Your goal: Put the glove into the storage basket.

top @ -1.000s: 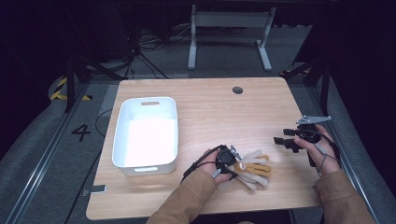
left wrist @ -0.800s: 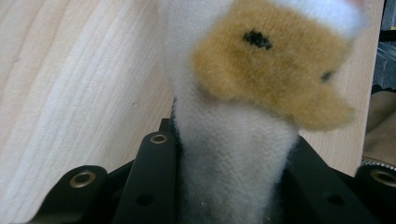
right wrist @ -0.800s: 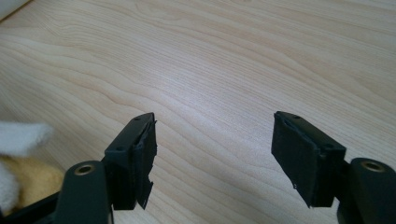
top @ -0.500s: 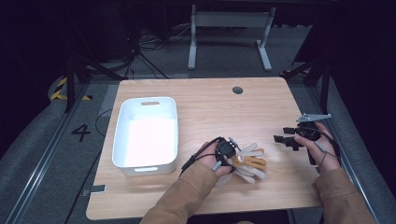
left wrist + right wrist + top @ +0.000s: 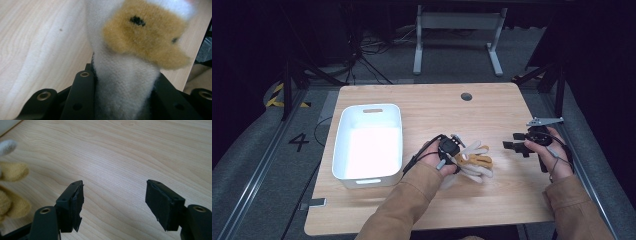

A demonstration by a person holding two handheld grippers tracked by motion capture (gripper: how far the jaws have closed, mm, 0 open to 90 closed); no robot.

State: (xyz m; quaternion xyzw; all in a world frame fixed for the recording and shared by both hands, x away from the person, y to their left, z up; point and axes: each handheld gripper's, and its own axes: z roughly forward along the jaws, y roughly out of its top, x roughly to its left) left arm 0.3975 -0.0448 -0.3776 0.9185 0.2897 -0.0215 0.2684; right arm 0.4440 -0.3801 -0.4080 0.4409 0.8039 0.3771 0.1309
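Note:
A white and tan plush toy [image 5: 476, 160] hangs just above the wooden table [image 5: 437, 107], near its front middle. My left gripper [image 5: 453, 156] is shut on the toy's white part, which fills the gap between the black jaws in the left gripper view, where the plush toy [image 5: 125, 57] rises from my left gripper [image 5: 122, 80]. My right gripper [image 5: 512, 146] is held near the table's right edge, open, pointing left toward the toy. In the right gripper view my right gripper [image 5: 114, 195] has bare wood between its pads, and the plush toy [image 5: 11, 172] shows at the left edge.
A white plastic bin [image 5: 342, 150] stands on the left half of the table, nothing seen inside. A dark round grommet [image 5: 466, 96] sits near the far edge. Dark floor, cables and a metal stand lie beyond the table.
My left gripper has risen a little with the plush toy in it, lifting the toy from the table. The right gripper has stayed where it was.

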